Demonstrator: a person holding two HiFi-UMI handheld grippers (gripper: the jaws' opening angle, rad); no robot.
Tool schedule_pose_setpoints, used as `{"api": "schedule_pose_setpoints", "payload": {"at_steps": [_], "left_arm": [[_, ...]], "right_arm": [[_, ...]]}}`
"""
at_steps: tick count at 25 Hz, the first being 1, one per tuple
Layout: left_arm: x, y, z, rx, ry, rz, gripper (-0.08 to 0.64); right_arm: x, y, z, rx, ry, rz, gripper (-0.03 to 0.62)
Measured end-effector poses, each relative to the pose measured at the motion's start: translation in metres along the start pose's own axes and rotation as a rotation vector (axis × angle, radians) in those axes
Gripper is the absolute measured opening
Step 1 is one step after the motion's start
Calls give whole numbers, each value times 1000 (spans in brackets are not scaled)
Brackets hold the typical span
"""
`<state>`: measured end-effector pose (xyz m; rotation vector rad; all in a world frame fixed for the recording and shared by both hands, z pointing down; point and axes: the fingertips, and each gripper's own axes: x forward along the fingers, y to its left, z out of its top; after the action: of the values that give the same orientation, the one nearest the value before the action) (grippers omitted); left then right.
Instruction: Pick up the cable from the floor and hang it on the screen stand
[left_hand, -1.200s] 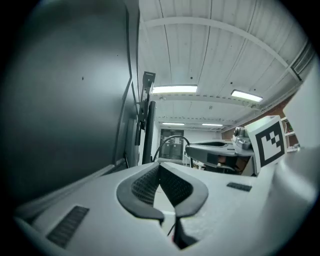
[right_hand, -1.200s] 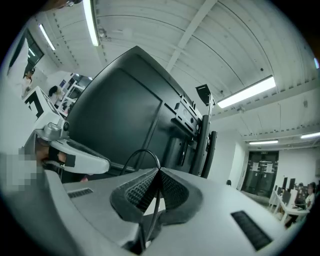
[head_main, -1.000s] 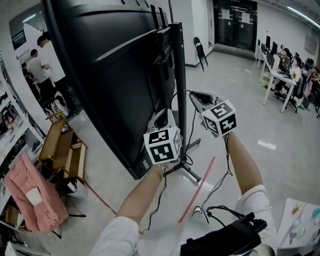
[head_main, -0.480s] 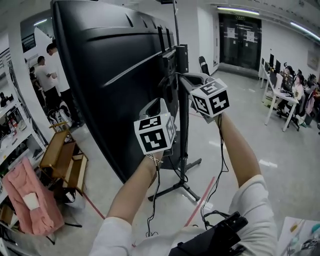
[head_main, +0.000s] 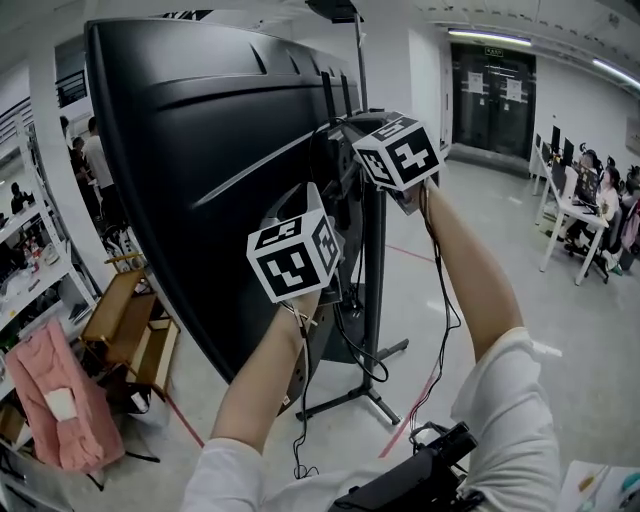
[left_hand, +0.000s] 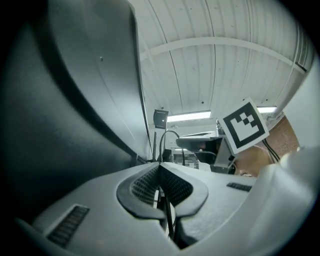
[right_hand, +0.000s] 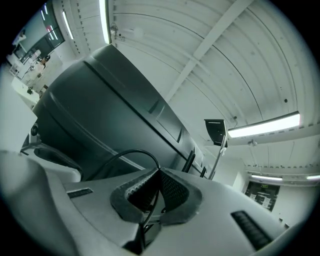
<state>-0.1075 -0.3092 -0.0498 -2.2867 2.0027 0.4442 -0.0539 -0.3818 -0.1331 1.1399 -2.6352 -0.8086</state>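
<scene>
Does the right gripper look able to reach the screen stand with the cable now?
Probably yes: the right gripper, shut on the cable, is up beside the screen stand, and nothing visible stands between them.

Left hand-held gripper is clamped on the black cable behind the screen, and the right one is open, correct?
No: the right hand-held gripper is also shut on the cable, as the right gripper view shows; the rest holds.
</scene>
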Motion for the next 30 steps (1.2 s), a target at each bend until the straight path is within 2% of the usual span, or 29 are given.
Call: {"api": "schedule_pose_setpoints", "payload": {"at_steps": [6, 16, 21, 26, 30], "left_arm": [[18, 6, 4, -16, 11, 21, 3], [27, 13, -8, -14, 34, 46, 3], [32, 13, -22, -7, 63, 42, 3], [27, 6, -38, -19, 76, 30, 3], [26, -5, -50, -16, 90, 10, 3]], "right_arm": [[31, -23, 5, -7, 26, 10, 21], [64, -50, -31, 84, 95, -33, 21], [66, -63, -53, 161, 93, -57, 21], [68, -52, -72, 224, 62, -59, 23], [60, -50, -79, 375, -29, -28, 25]]}}
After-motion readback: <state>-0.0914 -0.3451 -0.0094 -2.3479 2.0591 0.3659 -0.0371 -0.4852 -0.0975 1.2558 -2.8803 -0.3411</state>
